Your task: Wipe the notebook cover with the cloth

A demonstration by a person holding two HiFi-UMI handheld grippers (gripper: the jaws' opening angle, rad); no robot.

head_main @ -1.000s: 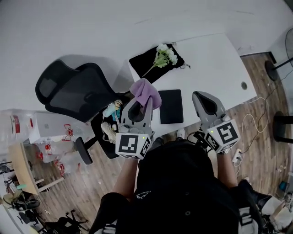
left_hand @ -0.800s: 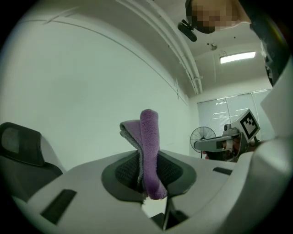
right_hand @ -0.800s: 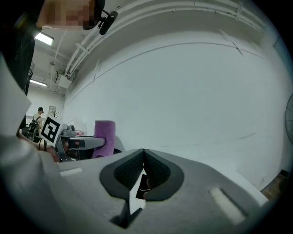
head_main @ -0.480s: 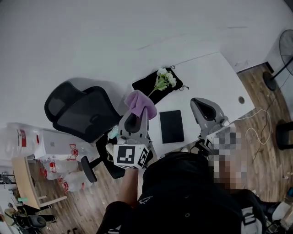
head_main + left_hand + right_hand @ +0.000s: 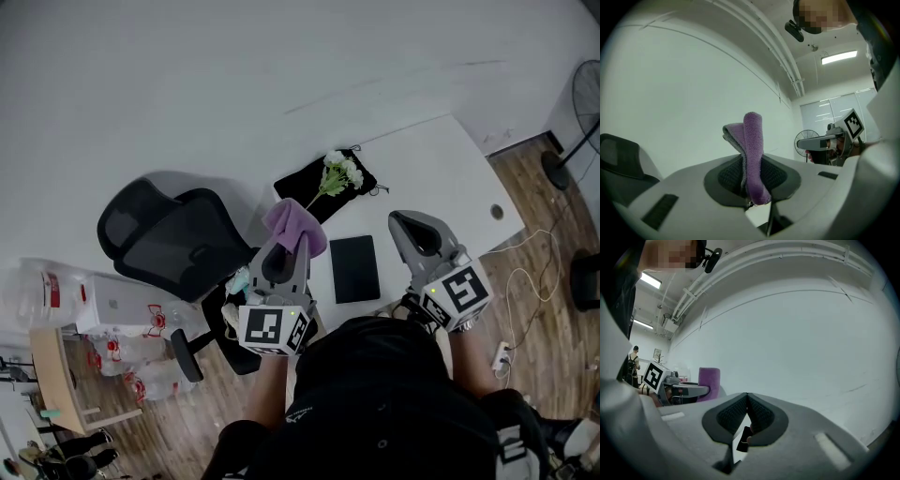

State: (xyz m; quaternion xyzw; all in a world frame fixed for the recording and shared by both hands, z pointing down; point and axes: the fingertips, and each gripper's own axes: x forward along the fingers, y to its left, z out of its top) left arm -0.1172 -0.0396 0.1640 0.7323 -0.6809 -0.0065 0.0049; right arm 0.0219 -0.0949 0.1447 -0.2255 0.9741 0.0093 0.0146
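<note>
The cloth is already in hand: the left gripper is clamped on it, and the left gripper view shows the purple fold pinched between the two pads and standing up out of them. The right gripper has its jaws drawn together with nothing between them. The notebook, closed with a dark cover, lies flat just below the middle of the head view, between the two grippers. The cloth sits up and to its left, clear of the cover. Both gripper views look at the wall and ceiling rather than down at the desk, so I judge both tools to be raised and the wipe itself to be left to do: bringing the cloth down onto the cover and stroking across it. The table is white and mostly bare, carrying a black pouch with a sprig of white flowers above the notebook. A black office chair stands at centre left, wood floor shows at the right, and a fan is at the upper right edge.
</note>
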